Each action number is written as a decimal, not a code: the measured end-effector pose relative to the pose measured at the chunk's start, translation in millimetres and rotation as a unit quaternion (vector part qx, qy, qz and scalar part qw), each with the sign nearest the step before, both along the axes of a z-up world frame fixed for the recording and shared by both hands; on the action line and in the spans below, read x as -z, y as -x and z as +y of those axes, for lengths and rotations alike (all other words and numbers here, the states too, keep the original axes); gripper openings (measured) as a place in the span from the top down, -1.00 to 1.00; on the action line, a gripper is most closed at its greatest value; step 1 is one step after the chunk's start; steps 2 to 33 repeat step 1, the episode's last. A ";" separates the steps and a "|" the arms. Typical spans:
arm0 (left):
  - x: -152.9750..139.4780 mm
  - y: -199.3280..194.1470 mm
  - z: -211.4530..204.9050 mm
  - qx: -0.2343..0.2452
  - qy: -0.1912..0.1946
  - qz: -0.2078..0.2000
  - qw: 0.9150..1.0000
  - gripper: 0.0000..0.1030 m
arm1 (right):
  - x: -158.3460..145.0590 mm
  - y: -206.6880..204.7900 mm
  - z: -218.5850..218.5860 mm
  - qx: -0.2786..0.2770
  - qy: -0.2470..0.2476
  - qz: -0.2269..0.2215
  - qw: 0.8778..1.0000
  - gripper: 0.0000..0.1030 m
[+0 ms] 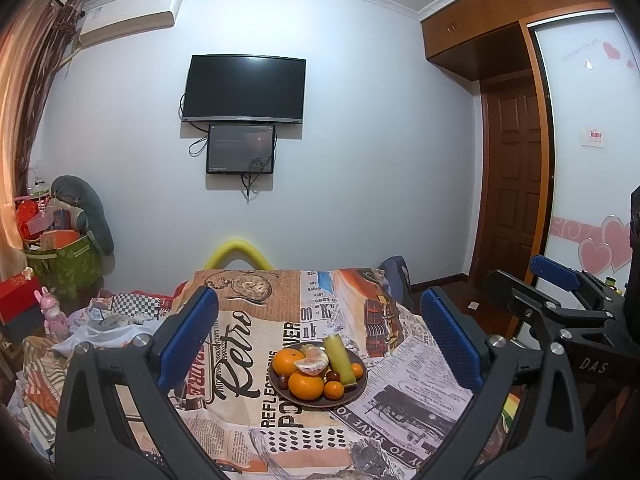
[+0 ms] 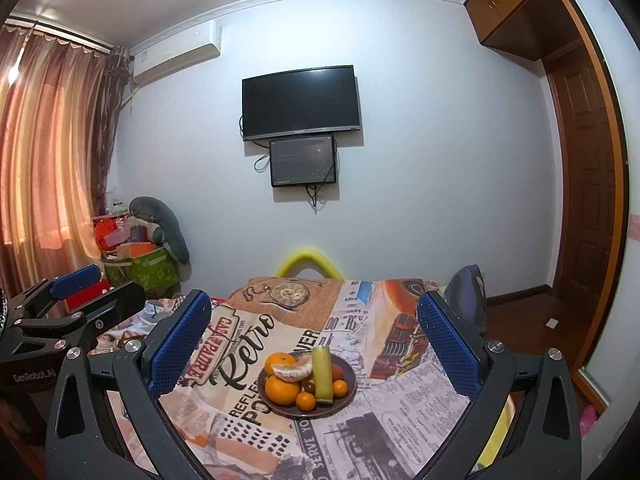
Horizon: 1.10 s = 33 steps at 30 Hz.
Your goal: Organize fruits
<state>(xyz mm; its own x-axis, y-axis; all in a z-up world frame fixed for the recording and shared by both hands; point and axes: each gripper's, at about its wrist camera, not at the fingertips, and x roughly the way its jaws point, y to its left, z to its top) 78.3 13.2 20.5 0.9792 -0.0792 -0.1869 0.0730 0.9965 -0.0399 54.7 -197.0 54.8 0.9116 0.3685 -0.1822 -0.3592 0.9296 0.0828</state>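
A dark round plate (image 1: 357, 390) (image 2: 347, 398) sits on a table covered with a retro newspaper-print cloth (image 1: 248, 360) (image 2: 400, 400). On it lie several oranges (image 1: 306, 385) (image 2: 282, 390), a peeled orange (image 1: 313, 362) (image 2: 292, 372), a green stalk piece (image 1: 339, 356) (image 2: 323, 372) and small dark fruits (image 1: 333, 376). My left gripper (image 1: 320, 332) is open and empty, held above and short of the plate. My right gripper (image 2: 314, 332) is open and empty, likewise short of the plate. Each gripper shows at the edge of the other's view.
A yellow foam-padded chair back (image 1: 239, 249) (image 2: 309, 260) stands behind the table's far edge. Cluttered boxes and a green bag (image 1: 66, 264) sit at the left by the curtain. A wooden door (image 1: 516, 184) is at the right. A TV (image 1: 244, 88) hangs on the wall.
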 end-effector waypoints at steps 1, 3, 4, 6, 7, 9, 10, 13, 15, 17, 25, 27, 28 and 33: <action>0.1 -0.3 0.1 0.001 0.000 0.001 1.000 -0.99 | 0.4 0.0 0.4 0.000 0.000 0.000 1.000 -1.00; 0.1 -0.3 0.1 0.001 0.000 0.001 1.000 -0.99 | 0.4 0.0 0.4 0.000 0.000 0.000 1.000 -1.00; 0.1 -0.3 0.1 0.001 0.000 0.001 1.000 -0.99 | 0.4 0.0 0.4 0.000 0.000 0.000 1.000 -1.00; 0.1 -0.3 0.1 0.001 0.000 0.001 1.000 -0.99 | 0.4 0.0 0.4 0.000 0.000 0.000 1.000 -1.00; 0.1 -0.3 0.1 0.001 0.000 0.001 1.000 -0.99 | 0.4 0.0 0.4 0.000 0.000 0.000 1.000 -1.00; 0.1 -0.3 0.1 0.001 0.000 0.001 1.000 -0.99 | 0.4 0.0 0.4 0.000 0.000 0.000 1.000 -1.00; 0.1 -0.3 0.1 0.001 0.000 0.001 1.000 -0.99 | 0.4 0.0 0.4 0.000 0.000 0.000 1.000 -1.00; 0.1 -0.3 0.1 0.001 0.000 0.001 1.000 -0.99 | 0.4 0.0 0.4 0.000 0.000 0.000 1.000 -1.00; 0.1 -0.3 0.1 0.001 0.000 0.001 1.000 -0.99 | 0.4 0.0 0.4 0.000 0.000 0.000 1.000 -1.00; 0.1 -0.3 0.1 0.001 0.000 0.001 1.000 -0.99 | 0.4 0.0 0.4 0.000 0.000 0.000 1.000 -1.00; 0.1 -0.3 0.1 0.001 0.000 0.001 1.000 -0.99 | 0.4 0.0 0.4 0.000 0.000 0.000 1.000 -1.00; 0.1 -0.3 0.1 0.001 0.000 0.001 1.000 -0.99 | 0.4 0.0 0.4 0.000 0.000 0.000 1.000 -1.00; 0.1 -0.3 0.1 0.001 0.000 0.001 1.000 -0.99 | 0.4 0.0 0.4 0.000 0.000 0.000 1.000 -1.00; 0.1 -0.3 0.1 0.001 0.000 0.001 1.000 -0.99 | 0.4 0.0 0.4 0.000 0.000 0.000 1.000 -1.00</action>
